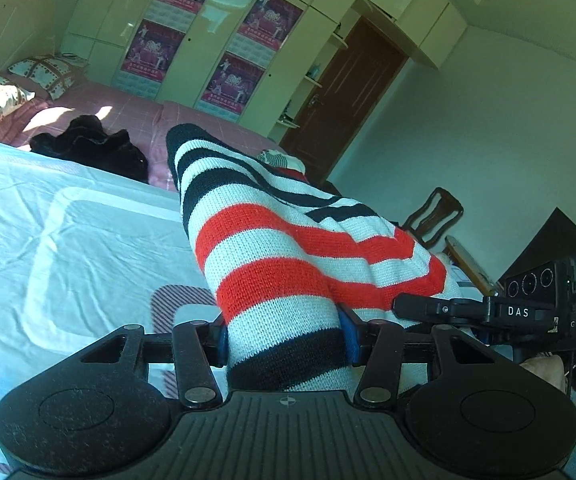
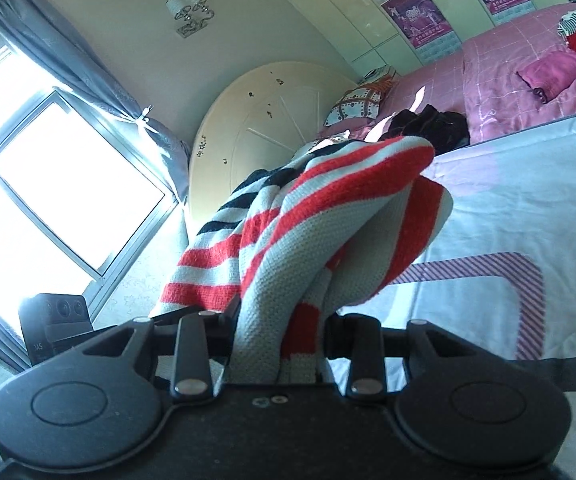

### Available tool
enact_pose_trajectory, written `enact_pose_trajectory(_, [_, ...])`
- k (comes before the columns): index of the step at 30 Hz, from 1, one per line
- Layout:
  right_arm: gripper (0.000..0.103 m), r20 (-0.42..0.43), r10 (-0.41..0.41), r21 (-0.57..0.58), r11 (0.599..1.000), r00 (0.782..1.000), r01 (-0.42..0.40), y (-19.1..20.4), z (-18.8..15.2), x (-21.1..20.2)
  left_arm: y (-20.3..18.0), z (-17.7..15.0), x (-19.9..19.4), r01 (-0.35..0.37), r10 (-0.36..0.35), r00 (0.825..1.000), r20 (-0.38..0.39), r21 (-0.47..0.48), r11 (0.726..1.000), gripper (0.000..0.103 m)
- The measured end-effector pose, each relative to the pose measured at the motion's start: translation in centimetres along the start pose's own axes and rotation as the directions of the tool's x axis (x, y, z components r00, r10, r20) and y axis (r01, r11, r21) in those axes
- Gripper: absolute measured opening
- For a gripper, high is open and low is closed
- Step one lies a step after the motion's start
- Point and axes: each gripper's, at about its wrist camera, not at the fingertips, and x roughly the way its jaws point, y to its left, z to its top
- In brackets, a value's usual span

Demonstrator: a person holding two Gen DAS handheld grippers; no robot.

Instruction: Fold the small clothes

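A small knitted sweater (image 1: 272, 248) with red, white and dark navy stripes hangs lifted above the white sheet (image 1: 68, 232) on the bed. My left gripper (image 1: 286, 340) is shut on one bunched edge of it. My right gripper (image 2: 280, 344) is shut on another bunched part of the same sweater (image 2: 320, 216), which drapes forward from its jaws. The right gripper (image 1: 488, 312) also shows in the left wrist view, just to the right, and the left gripper (image 2: 54, 328) shows at the left of the right wrist view. The fingertips are hidden by cloth.
A black garment (image 1: 92, 148) lies at the sheet's far edge on the pink bedspread (image 2: 508, 64). A pink and a red garment (image 2: 560, 68) lie further back. Pillows (image 1: 44, 72) and a headboard (image 2: 264, 120) are at the bed's head. A wooden chair (image 1: 436, 216) stands by the wall.
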Motion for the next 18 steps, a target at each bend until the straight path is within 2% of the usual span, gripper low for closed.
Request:
enact_pose_trajectory(8, [0.036, -0.080, 0.044, -0.003, 0.999, 0.996, -0.044, 3.3, -1.9, 8.8, 8.0, -0.8, -4.6, -0.074, 0.074, 0.997, 0.007, -0.071, 0.995, 0.050])
enact_pose_trajectory(18, [0.036, -0.172, 0.019, 0.034, 0.999, 0.985, -0.014, 4.7, -5.4, 19.1, 17.7, -3.9, -4.0, -0.134, 0.126, 0.991, -0.054, -0.177, 0.975, 0.050])
